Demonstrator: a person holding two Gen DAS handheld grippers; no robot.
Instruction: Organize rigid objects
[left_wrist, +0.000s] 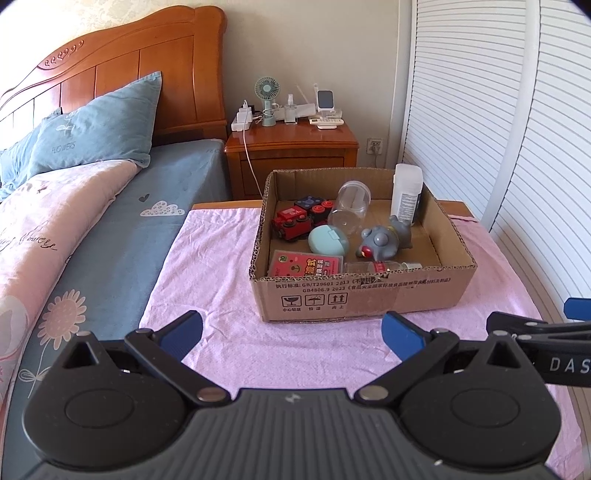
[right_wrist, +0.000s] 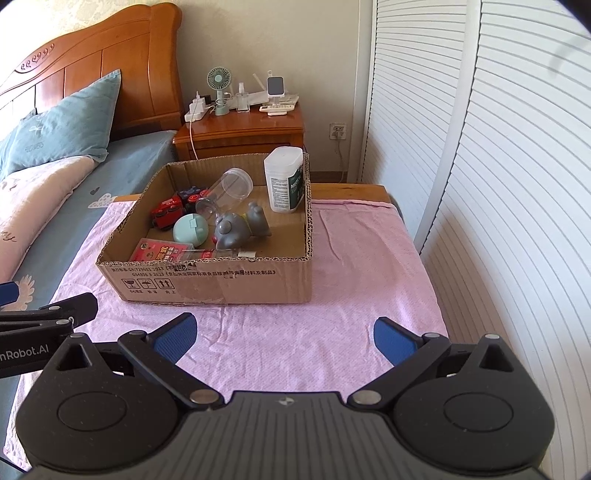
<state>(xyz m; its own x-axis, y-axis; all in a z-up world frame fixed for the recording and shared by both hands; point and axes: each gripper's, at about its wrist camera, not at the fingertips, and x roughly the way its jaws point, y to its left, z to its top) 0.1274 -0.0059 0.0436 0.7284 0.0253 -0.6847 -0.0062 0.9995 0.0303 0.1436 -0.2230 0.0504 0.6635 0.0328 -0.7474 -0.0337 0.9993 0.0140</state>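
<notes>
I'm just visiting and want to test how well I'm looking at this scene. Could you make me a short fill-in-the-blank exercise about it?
1. All the toys and containers lie inside a ____ box.
2. The box stands on a cloth coloured ____.
3. The white canister stands upright in the box's far ____ corner.
4. The left hand-held gripper and the right hand-held gripper are both ____ and hold nothing.

Missing words: cardboard; pink; right; open

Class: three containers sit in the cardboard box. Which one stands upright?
The white container in the box's far right corner stands upright. The clear jar leans tilted on the toys, and the small clear bottle lies flat along the near wall.
</notes>
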